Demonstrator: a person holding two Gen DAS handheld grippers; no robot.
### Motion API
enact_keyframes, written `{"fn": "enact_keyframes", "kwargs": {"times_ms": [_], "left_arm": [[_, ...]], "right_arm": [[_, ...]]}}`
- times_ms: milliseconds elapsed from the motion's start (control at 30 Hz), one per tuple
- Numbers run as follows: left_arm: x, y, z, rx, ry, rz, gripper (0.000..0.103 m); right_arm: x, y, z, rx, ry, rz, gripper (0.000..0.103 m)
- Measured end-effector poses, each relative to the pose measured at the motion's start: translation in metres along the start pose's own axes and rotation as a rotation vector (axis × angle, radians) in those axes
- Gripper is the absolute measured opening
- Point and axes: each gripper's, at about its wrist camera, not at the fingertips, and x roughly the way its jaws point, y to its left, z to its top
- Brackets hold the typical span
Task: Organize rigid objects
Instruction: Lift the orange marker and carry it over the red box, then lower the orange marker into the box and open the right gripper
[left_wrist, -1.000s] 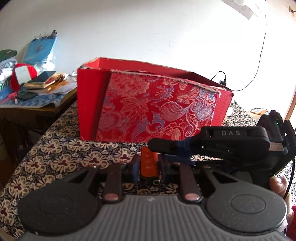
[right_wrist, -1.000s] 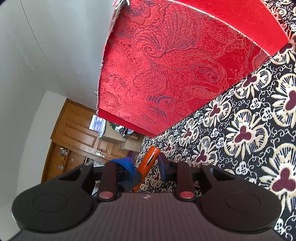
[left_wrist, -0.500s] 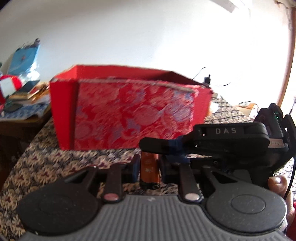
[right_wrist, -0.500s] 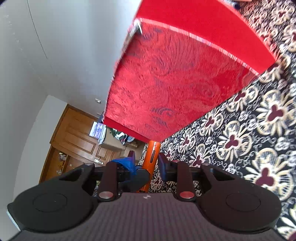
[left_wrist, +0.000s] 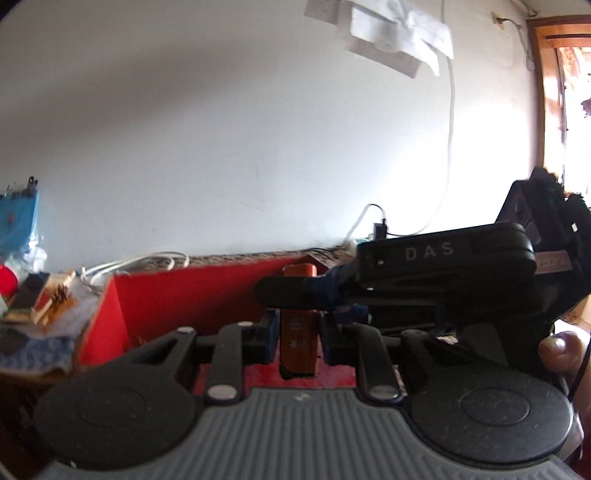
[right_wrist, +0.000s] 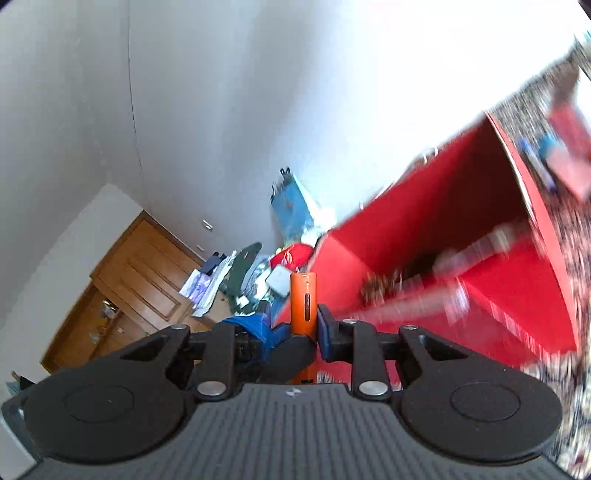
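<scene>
An orange, flat, bar-shaped object (left_wrist: 297, 332) is held from both sides. My left gripper (left_wrist: 299, 334) is shut on its lower part. The right gripper's black housing (left_wrist: 443, 273) reaches in from the right, with one finger lying across the object. In the right wrist view the orange object (right_wrist: 303, 299) stands upright, and my right gripper (right_wrist: 303, 330) is shut on it. The red box (left_wrist: 184, 299) lies just beyond and below. Its open inside (right_wrist: 461, 229) holds several blurred items.
A cluttered side table (left_wrist: 40, 310) stands to the left of the box, and white cables (left_wrist: 147, 260) run behind it. The box rests on a flower-patterned cloth (right_wrist: 580, 288). A thumb (left_wrist: 557, 350) shows at the right edge. A wooden door (right_wrist: 125, 291) is far off.
Both grippers have risen with the orange object. The box's brocade front filled the views before; now both cameras look over its rim into the red inside.
</scene>
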Motion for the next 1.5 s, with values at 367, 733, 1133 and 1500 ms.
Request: {"fn": "enact_keyframes", "kwargs": {"times_ms": [367, 733, 1133, 1500], "left_arm": [[0.081, 0.069, 0.009, -0.097, 0.147, 0.069, 0.020], [0.107, 0.093, -0.011, -0.137, 0.241, 0.134, 0.020], [0.108, 0.096, -0.012, -0.147, 0.239, 0.177, 0.020], [0.080, 0.060, -0.004, -0.057, 0.205, 0.287, 0.037]], "right_arm": [[0.090, -0.021, 0.045, -0.017, 0.093, -0.152, 0.008], [0.137, -0.016, 0.035, -0.146, 0.231, -0.337, 0.012], [0.133, -0.032, 0.037, -0.039, 0.192, -0.272, 0.014], [0.098, -0.025, 0.028, -0.110, 0.089, -0.225, 0.014]]}}
